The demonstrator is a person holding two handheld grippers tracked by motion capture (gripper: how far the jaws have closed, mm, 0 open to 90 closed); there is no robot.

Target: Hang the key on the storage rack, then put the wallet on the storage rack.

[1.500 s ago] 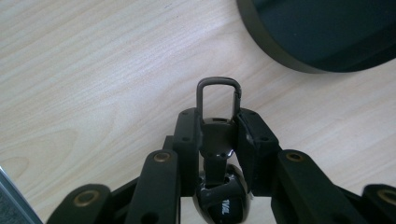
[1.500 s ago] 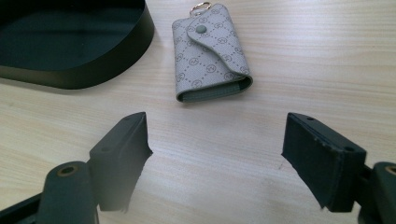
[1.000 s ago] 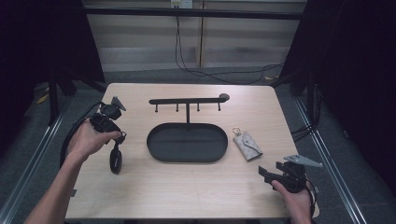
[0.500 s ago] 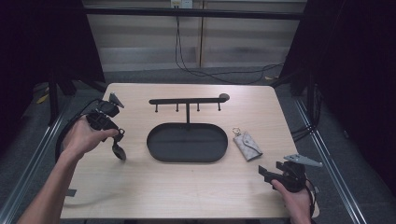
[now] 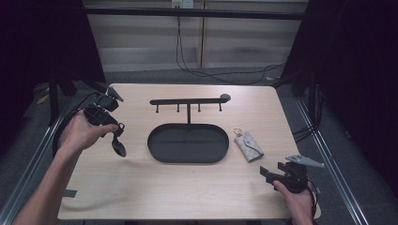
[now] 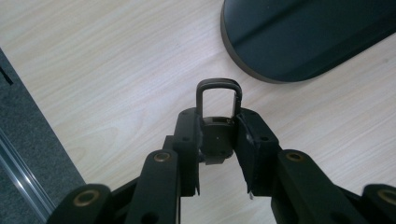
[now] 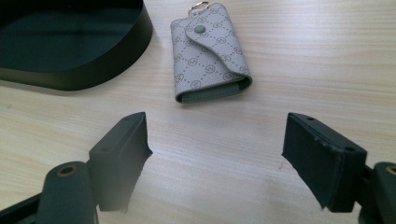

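1. Nearest the camera, at about 5 o'clock on the desk, the right claw sits low in the person's right hand, jaws spread wide and grasping nothing; it appears parked, waiting its turn.

2. Just beyond it, at about 3 o'clock, a grey patterned key pouch lies flat on the wood, well clear of the open jaws. Its long axis runs from near edge to far, the snap flap facing up and the small metal ring pointing away toward 12 o'clock, tilted slightly toward the tray.

3. At the centre, a black oval tray forms the base of a key stand; its long axis runs 9 to 3 o'clock, and nothing can be seen in it.

4. At about 9 o'clock, the left claw is clenched on a dark key fob, gripping its body from both sides so the metal loop stays free, pointing out past the jaw tips. In the high view the fob hangs from the raised claw with its long axis roughly vertical, above the desk beside the tray. The free loop suggests it is meant for a hook.

5. Farthest, toward 12 o'clock, the stand's hook bar spans left to right on its post, its hooks bare.
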